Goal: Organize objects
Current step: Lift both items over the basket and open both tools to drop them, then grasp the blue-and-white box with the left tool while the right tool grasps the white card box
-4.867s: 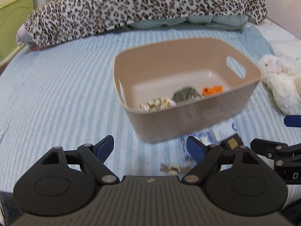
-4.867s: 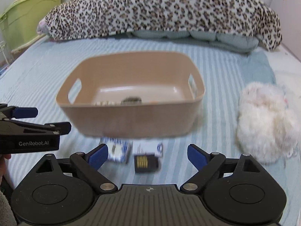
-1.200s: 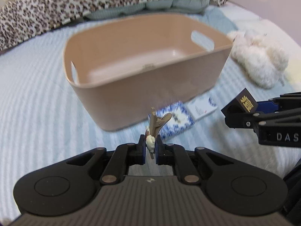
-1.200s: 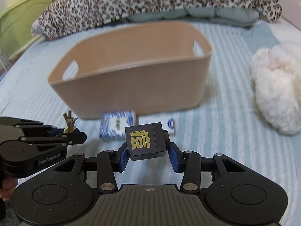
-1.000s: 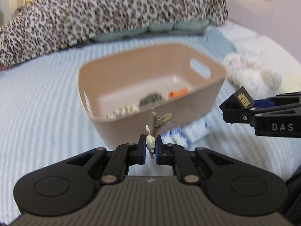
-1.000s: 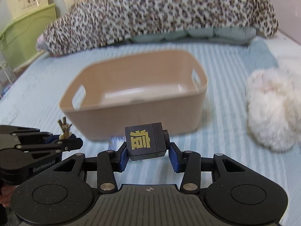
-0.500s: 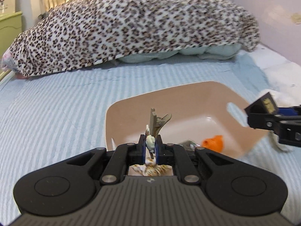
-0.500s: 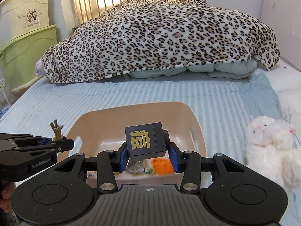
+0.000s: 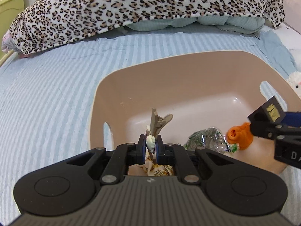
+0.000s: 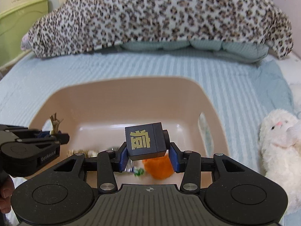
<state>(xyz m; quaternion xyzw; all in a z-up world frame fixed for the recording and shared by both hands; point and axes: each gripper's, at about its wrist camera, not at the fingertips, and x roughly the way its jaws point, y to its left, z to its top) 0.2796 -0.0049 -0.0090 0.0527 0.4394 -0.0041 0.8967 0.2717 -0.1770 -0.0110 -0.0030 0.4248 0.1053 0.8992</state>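
A beige plastic basket (image 9: pixel 143 79) sits on the striped blue bed; it also shows in the right wrist view (image 10: pixel 120 98). My left gripper (image 9: pixel 150 146) is shut on a small beige hair clip (image 9: pixel 157 124) and holds it above the basket's near left part. My right gripper (image 10: pixel 147 153) is shut on a black cube with a gold character (image 10: pixel 144 141), above the basket's near right part. The cube shows in the left wrist view (image 9: pixel 269 113) too. Inside the basket lie an orange item (image 9: pixel 239 136), a shiny green packet (image 9: pixel 207 139) and a patterned item (image 9: pixel 156 170).
A white plush toy (image 10: pixel 278 150) lies on the bed right of the basket. A leopard-print blanket (image 9: pixel 143 5) over pale pillows runs along the far side. A green cabinet (image 10: pixel 18 24) stands at far left.
Both grippers, which earlier closed on the clip and the cube, have kept moving forward over the basket. More of its inside now shows.
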